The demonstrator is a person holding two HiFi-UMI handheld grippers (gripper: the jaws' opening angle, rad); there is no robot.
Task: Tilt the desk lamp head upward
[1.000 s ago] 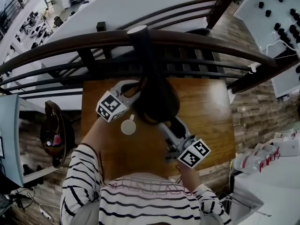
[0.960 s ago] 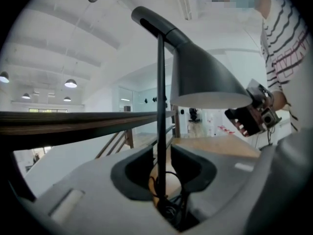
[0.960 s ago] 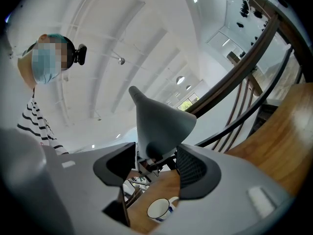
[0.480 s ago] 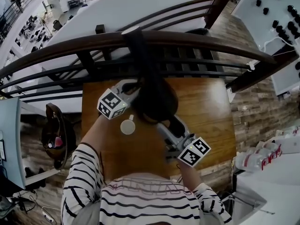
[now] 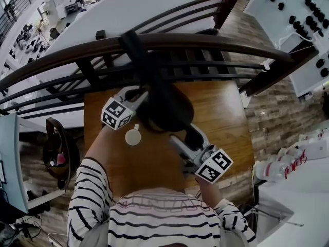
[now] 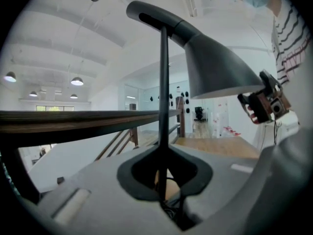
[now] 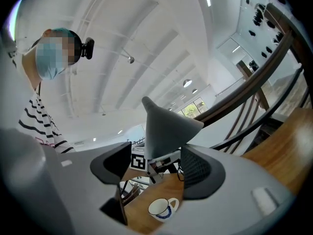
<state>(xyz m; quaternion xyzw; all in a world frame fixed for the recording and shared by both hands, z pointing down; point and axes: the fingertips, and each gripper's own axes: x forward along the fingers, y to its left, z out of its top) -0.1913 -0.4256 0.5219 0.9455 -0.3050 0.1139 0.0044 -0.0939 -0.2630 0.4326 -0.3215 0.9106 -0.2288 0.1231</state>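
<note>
A black desk lamp stands on the wooden table (image 5: 221,117). From above, its cone-shaped head (image 5: 164,107) hides the base. My left gripper (image 5: 143,93) has just been closing and is now shut on the thin upright lamp stem (image 6: 164,106), which runs between its jaws (image 6: 164,180). The lamp head (image 6: 215,67) hangs above and to the right of it. My right gripper (image 5: 186,136) sits at the near right side of the head. Its jaws (image 7: 155,165) have just been opening and stand wide, with the head's rim (image 7: 166,126) in the gap, untouched.
A white cup (image 5: 133,136) with a blue ring (image 7: 161,207) stands on the table near the left gripper. A dark curved wooden railing (image 5: 205,40) runs along the table's far edge. A chair (image 5: 56,148) stands left of the table.
The left gripper stays at the stem. The right gripper has shifted slightly up beside the lamp head. The whole head view has drifted a little to the left.
</note>
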